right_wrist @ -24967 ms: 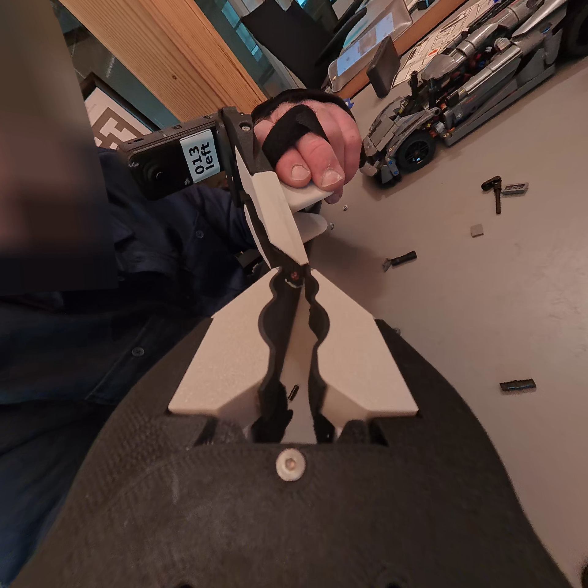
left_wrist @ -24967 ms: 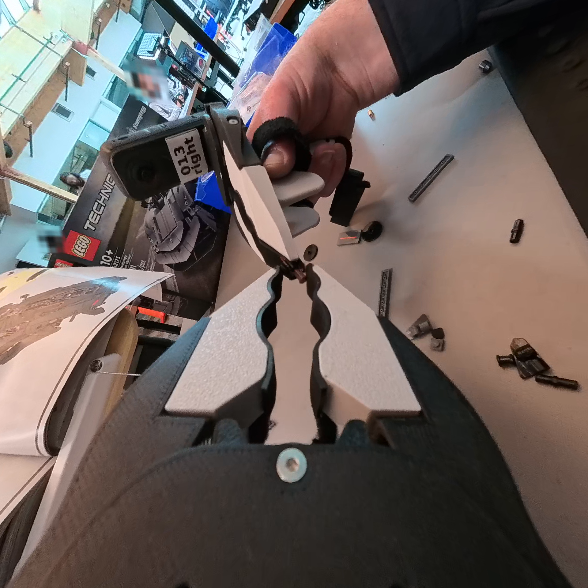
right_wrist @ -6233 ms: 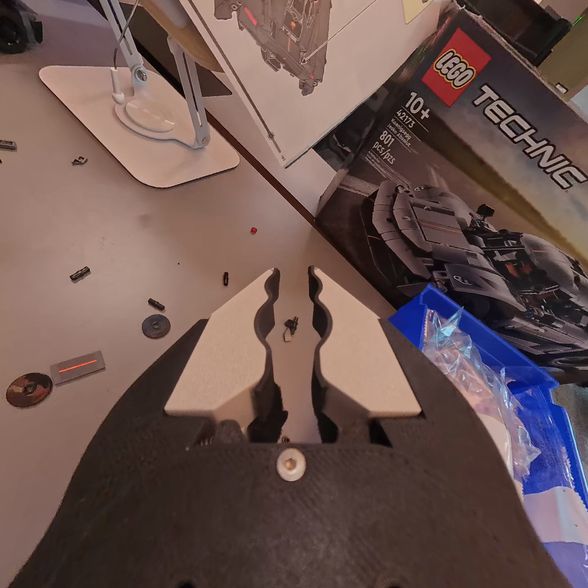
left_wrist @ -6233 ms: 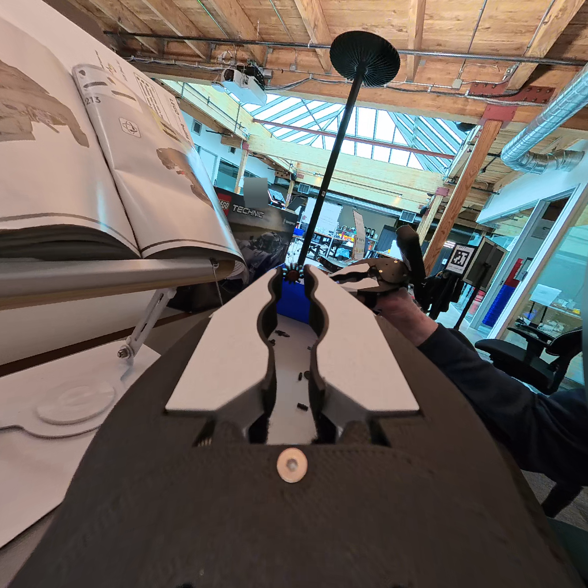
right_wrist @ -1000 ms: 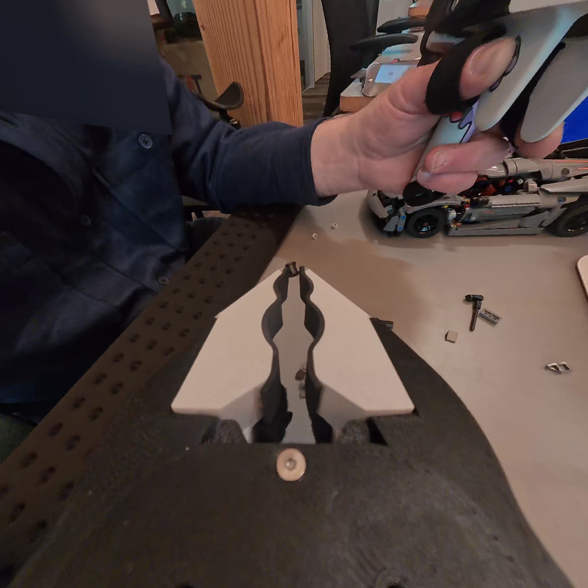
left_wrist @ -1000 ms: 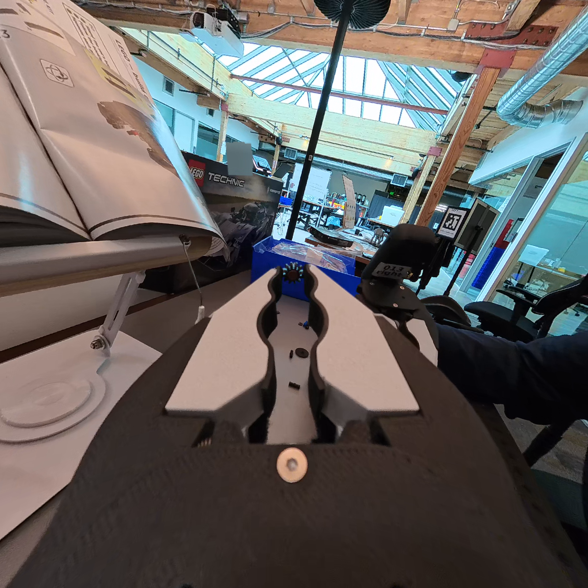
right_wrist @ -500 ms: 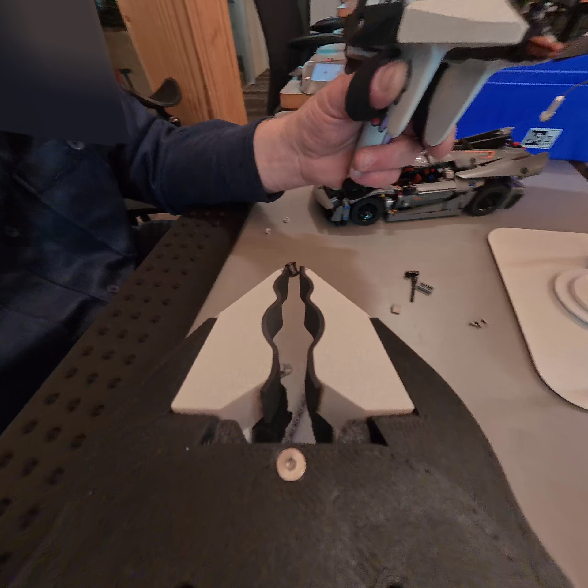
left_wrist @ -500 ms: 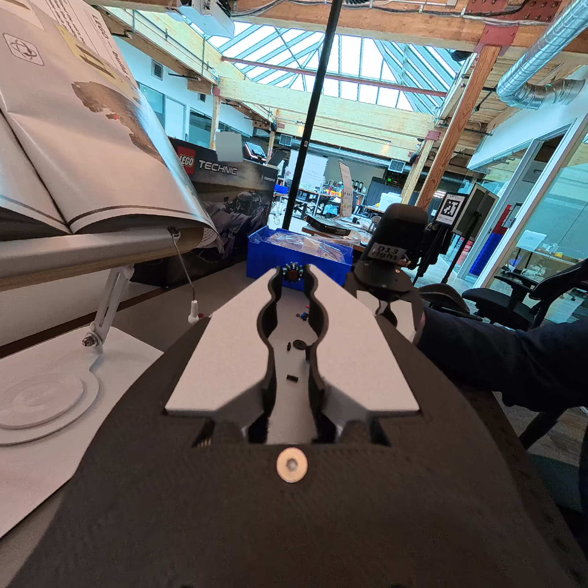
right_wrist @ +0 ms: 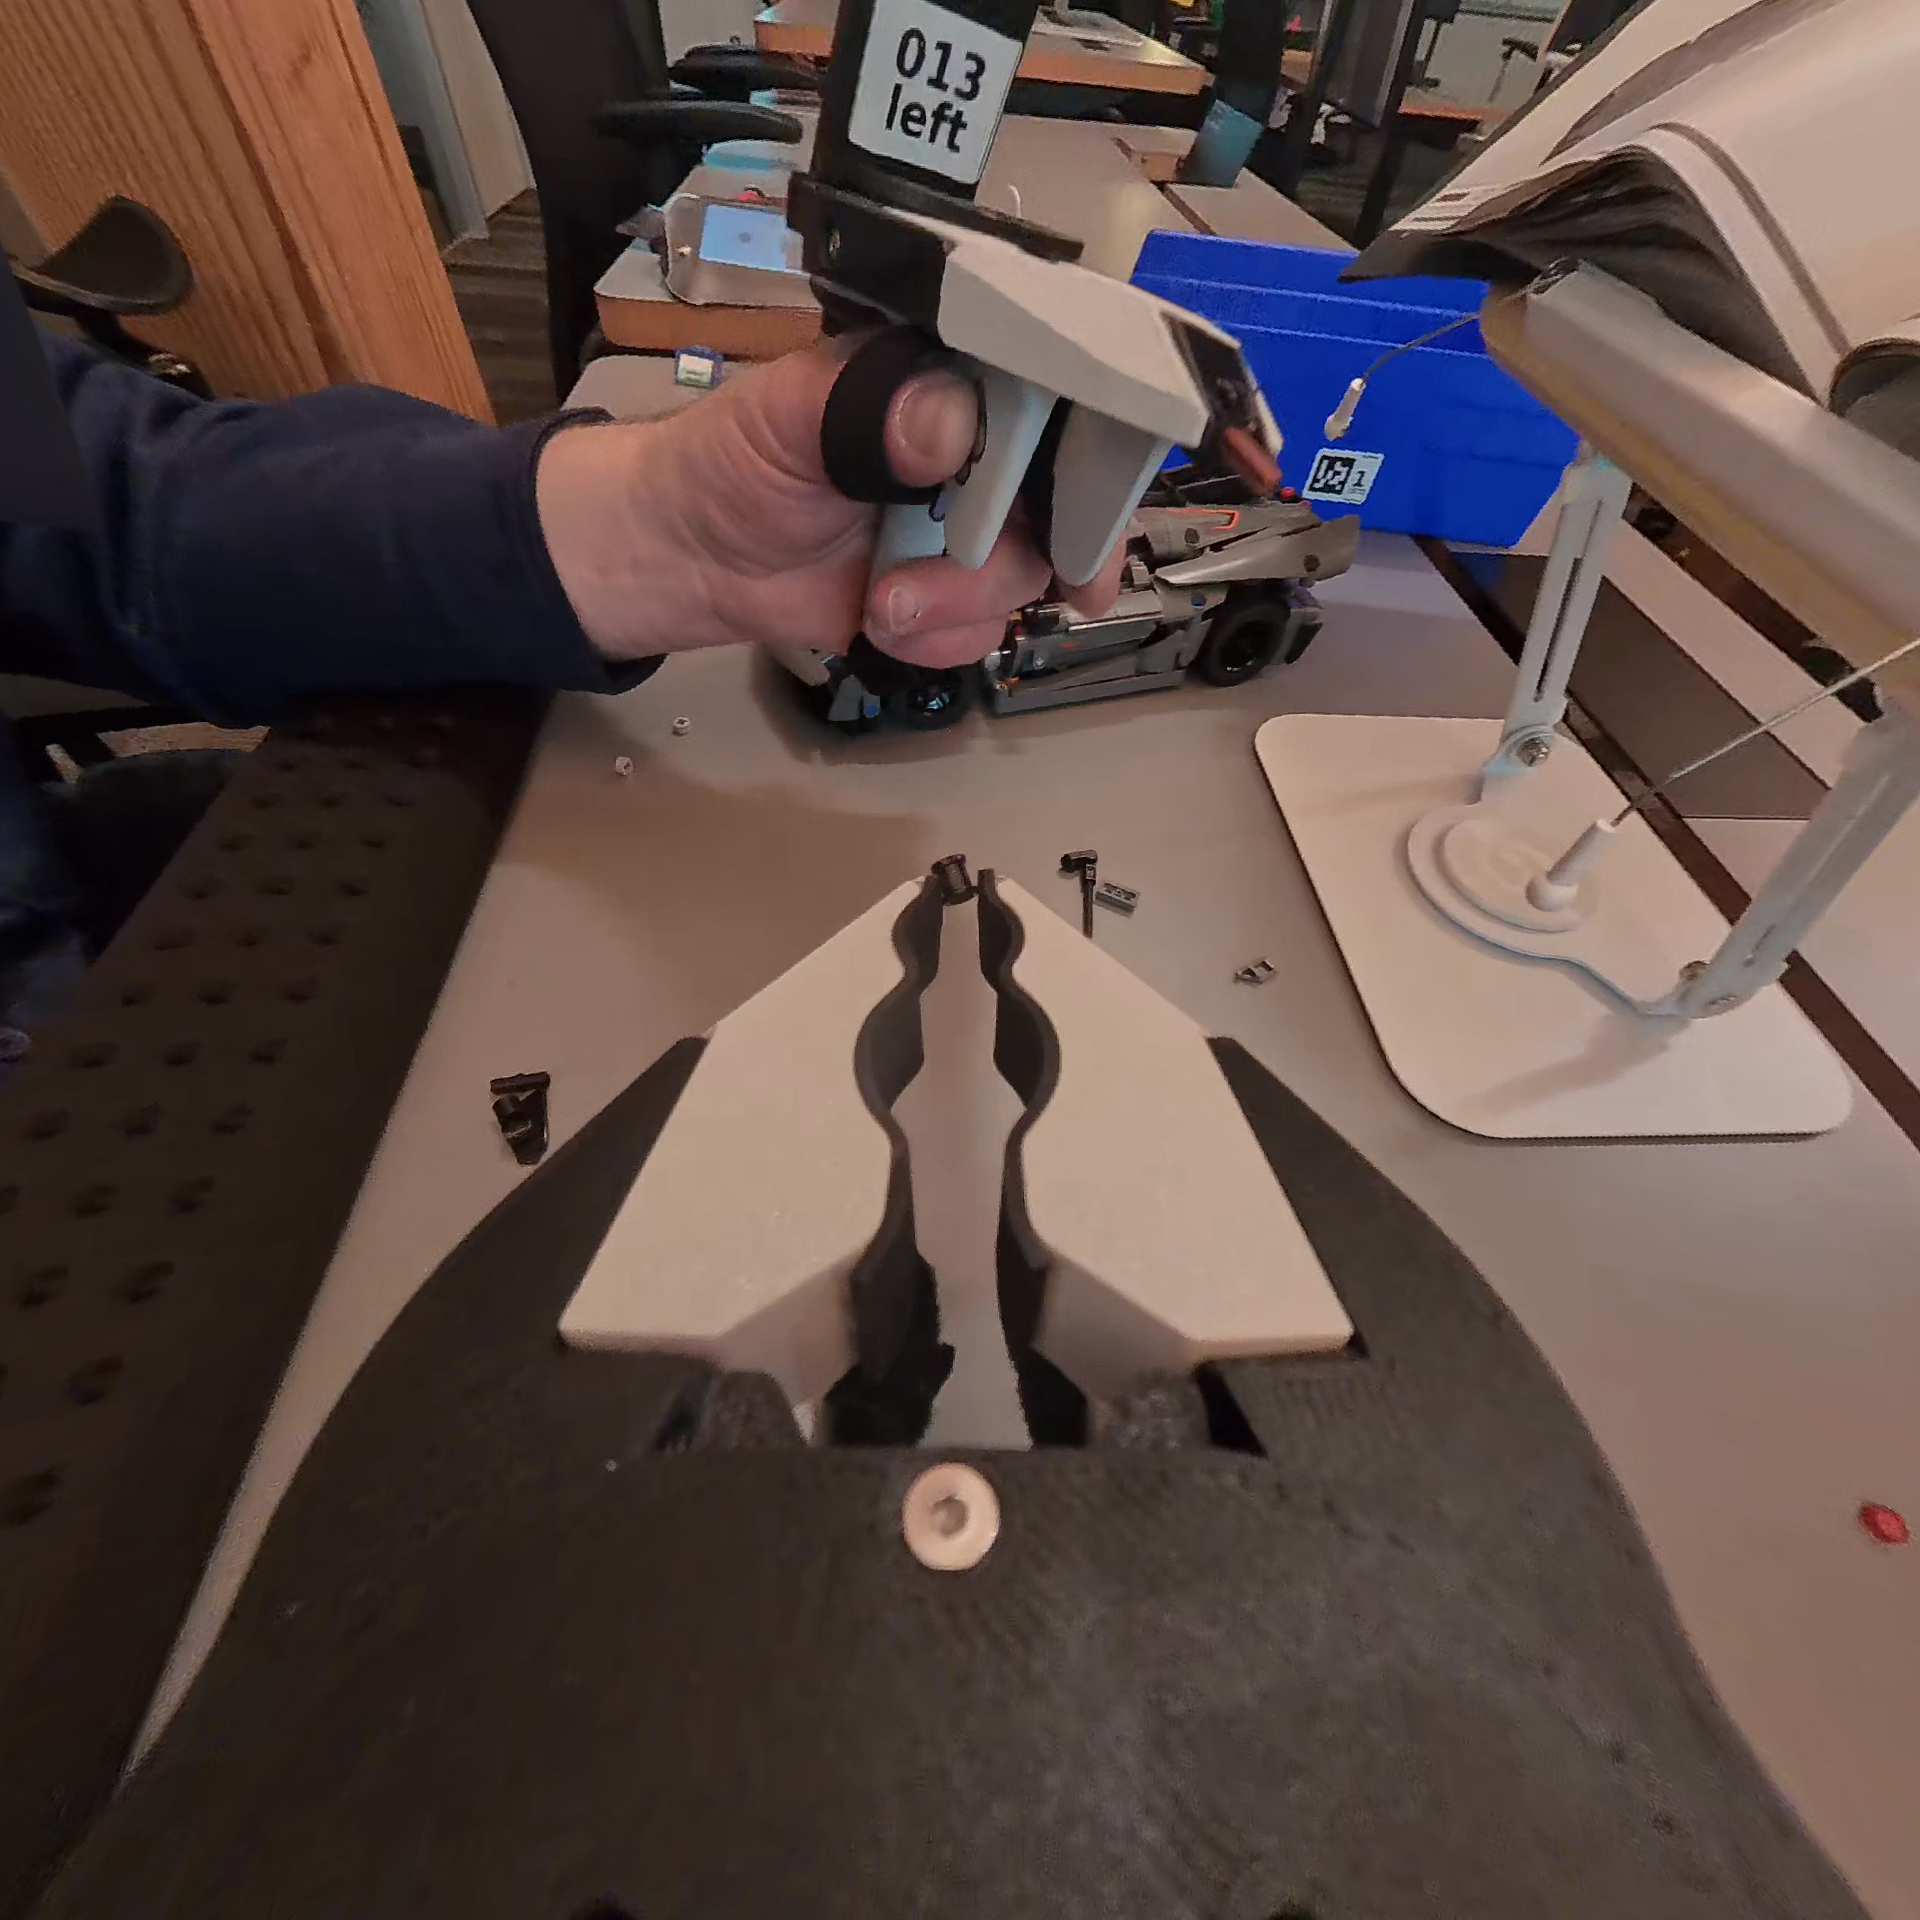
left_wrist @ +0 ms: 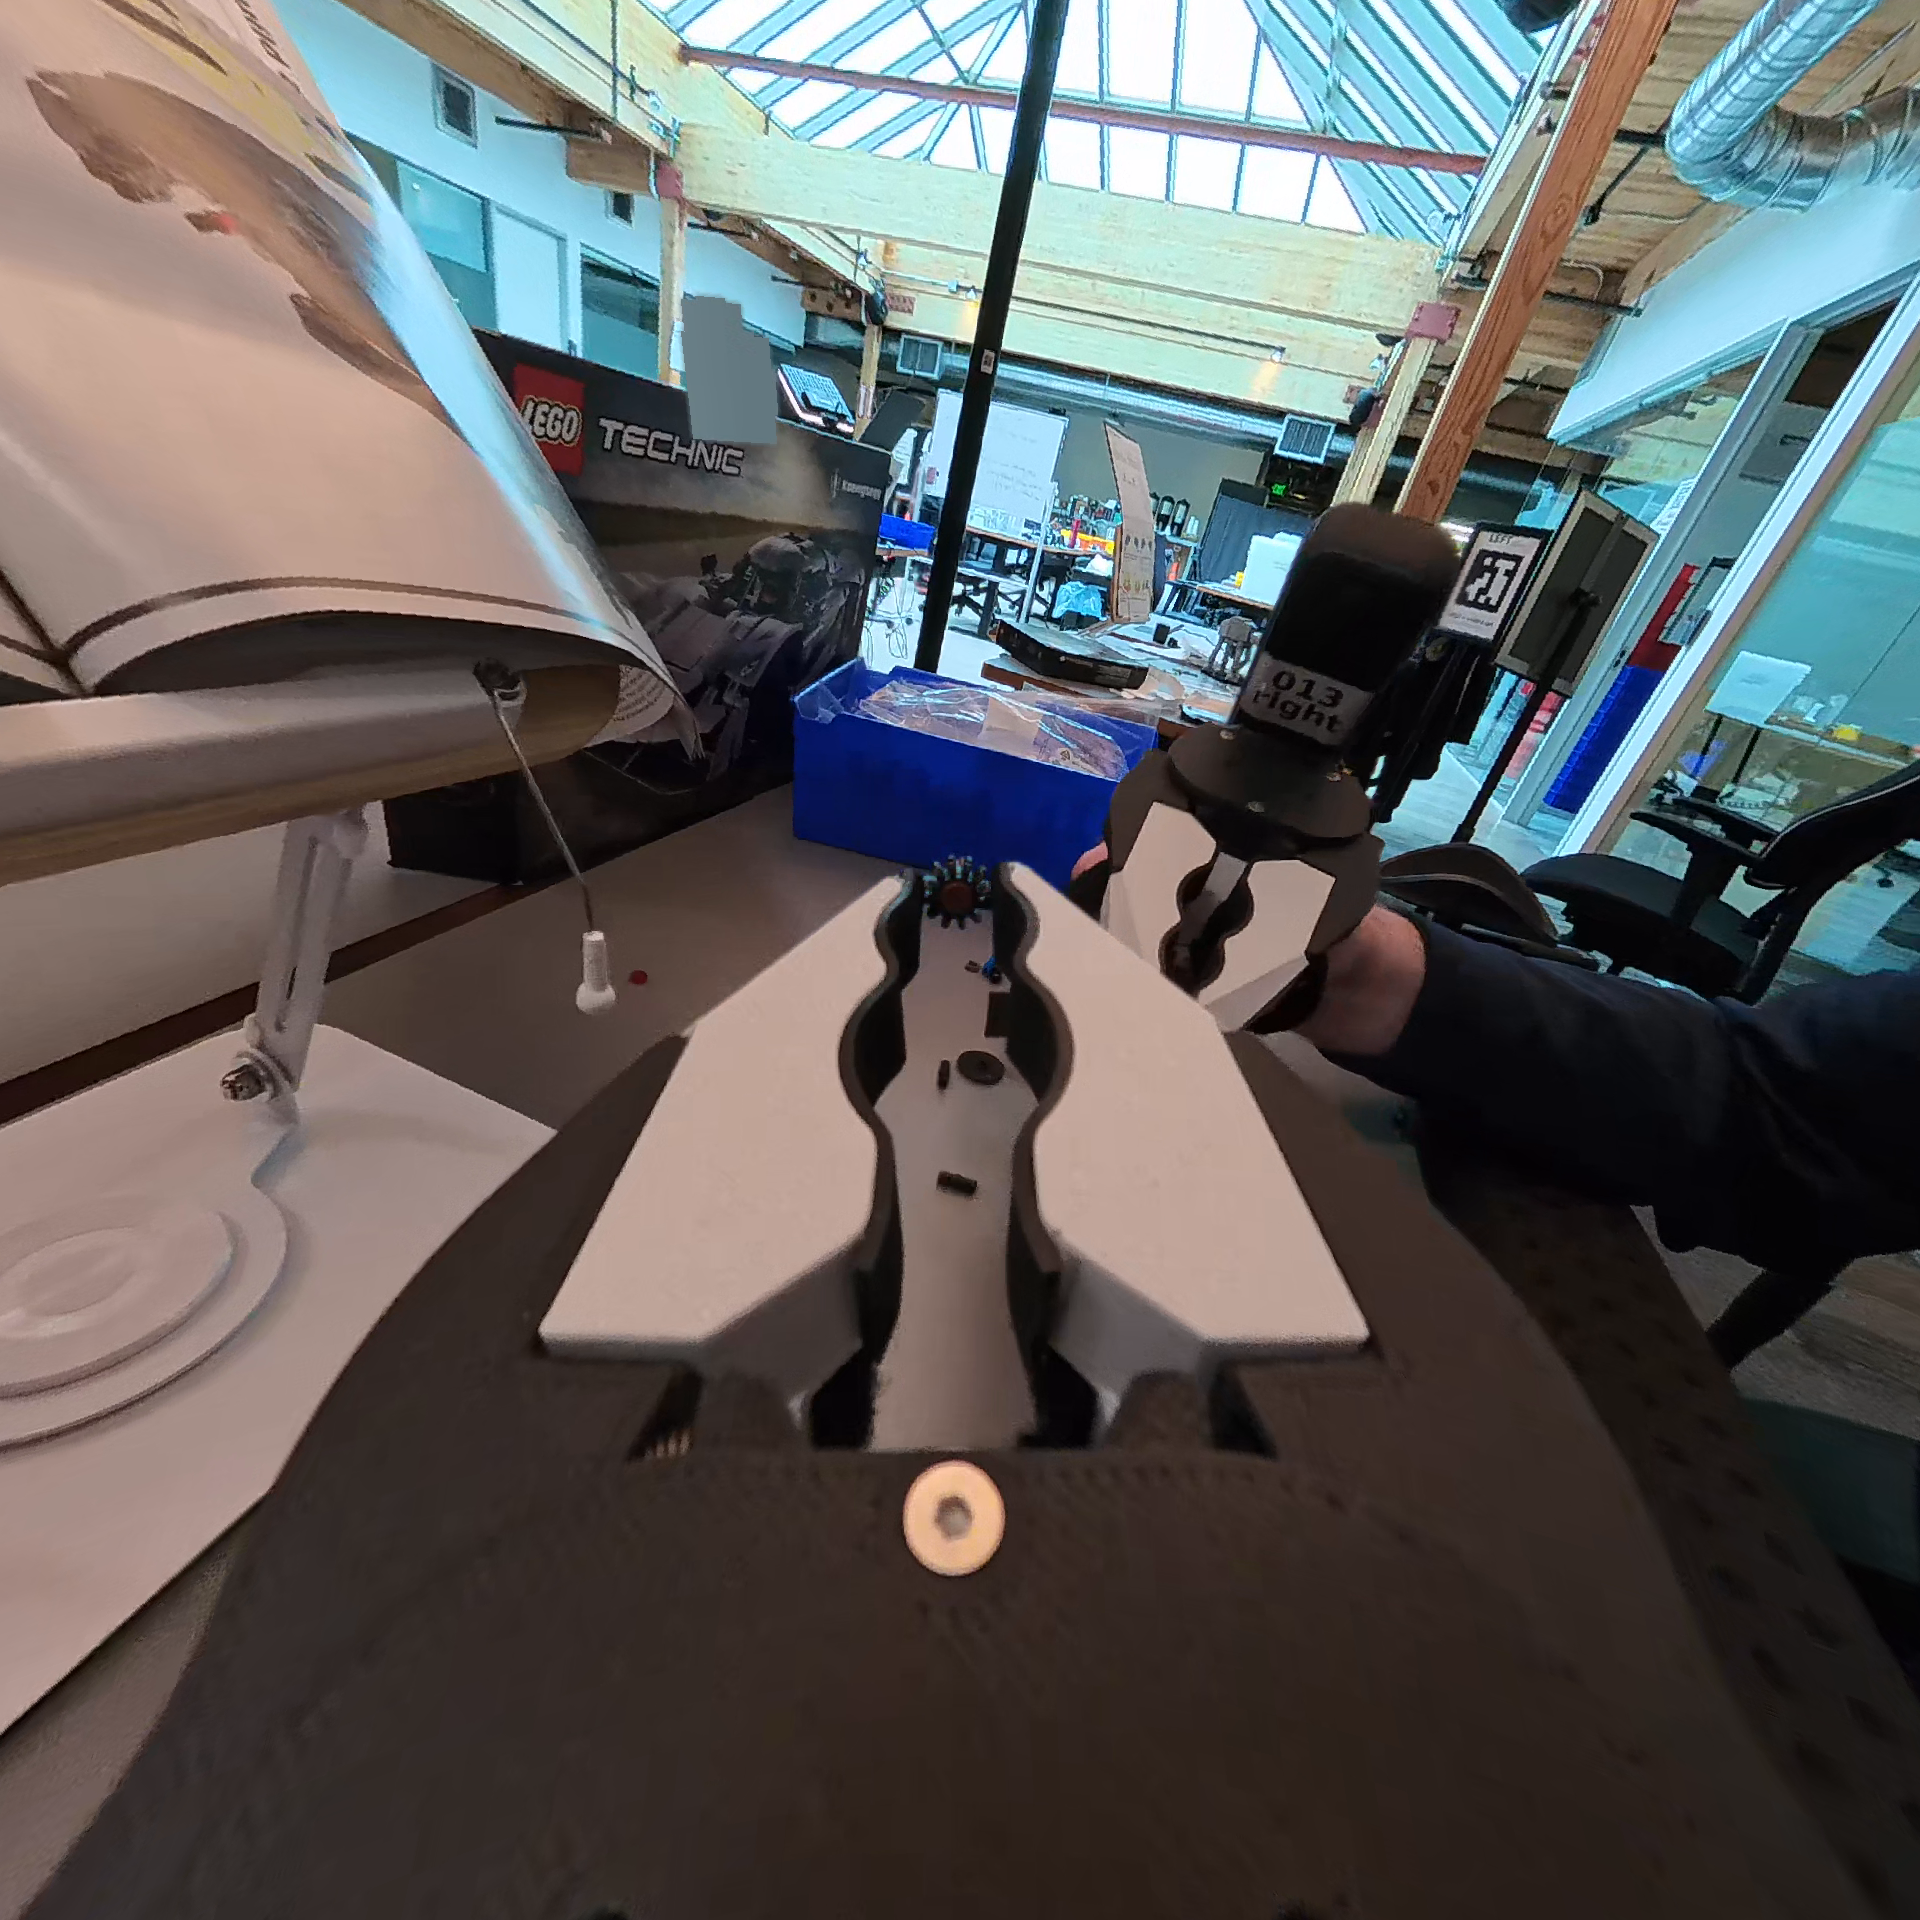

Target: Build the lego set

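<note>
My left claw is pinching a small dark gear at its tips. My right claw is gripping a black pin, pointing leftward at the gear, above the table. The car is sitting beyond.

Big open-plan workshop / maker-type office. Exposed timber beams and a glazed skylight overhead, silver vent duct at upper right, wood posts. Rows of worktables w/ clutter run far back; swivel chairs and glass-walled side rooms on the right. Near counter has a blue parts bin, a printed marker tag on a stand, a booklet holder and a perforated black mat.
</note>
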{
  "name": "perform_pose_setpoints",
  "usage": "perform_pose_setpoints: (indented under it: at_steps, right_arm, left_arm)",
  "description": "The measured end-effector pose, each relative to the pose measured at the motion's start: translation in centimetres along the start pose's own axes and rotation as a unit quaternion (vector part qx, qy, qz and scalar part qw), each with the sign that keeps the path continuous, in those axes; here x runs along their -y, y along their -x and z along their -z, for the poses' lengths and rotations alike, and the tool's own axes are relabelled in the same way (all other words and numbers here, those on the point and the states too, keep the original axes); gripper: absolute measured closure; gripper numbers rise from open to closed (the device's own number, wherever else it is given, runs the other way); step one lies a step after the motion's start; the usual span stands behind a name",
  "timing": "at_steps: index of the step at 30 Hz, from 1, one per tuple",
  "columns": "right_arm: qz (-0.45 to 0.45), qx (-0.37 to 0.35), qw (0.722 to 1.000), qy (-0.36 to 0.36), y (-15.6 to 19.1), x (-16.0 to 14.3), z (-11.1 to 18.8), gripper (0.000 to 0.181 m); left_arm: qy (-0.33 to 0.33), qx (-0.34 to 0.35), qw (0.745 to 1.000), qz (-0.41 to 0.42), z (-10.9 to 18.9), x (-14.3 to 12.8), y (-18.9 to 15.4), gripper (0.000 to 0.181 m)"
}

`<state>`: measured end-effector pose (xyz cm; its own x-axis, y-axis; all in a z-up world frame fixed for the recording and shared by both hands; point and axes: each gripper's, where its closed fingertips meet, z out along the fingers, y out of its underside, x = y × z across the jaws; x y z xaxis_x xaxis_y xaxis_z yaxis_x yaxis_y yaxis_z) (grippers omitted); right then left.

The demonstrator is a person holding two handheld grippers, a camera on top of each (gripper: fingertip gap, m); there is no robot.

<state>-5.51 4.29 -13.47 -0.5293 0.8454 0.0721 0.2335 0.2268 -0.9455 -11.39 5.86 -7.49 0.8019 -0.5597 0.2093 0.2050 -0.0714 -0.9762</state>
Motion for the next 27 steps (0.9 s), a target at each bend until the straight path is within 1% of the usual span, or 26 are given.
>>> perform_pose_setpoints:
  at_steps: [9,18,27]
  right_arm:
    - [-0.002,-0.033,0.999,-0.011,-1.0,0.6,0.5,0.177]
    - [-0.014,-0.049,0.998,-0.031,-1.8,1.1,1.1,0.177]
    - [-0.021,-0.05,0.998,-0.044,-2.0,1.4,1.5,0.177]
  left_arm:
    - [0.042,-0.026,0.998,-0.037,-2.1,-2.0,-1.9,0.17]
    - [0.054,-0.035,0.996,-0.054,-2.7,-2.6,-2.7,0.17]
    - [0.064,-0.04,0.995,-0.065,-3.0,-3.0,-3.1,0.17]
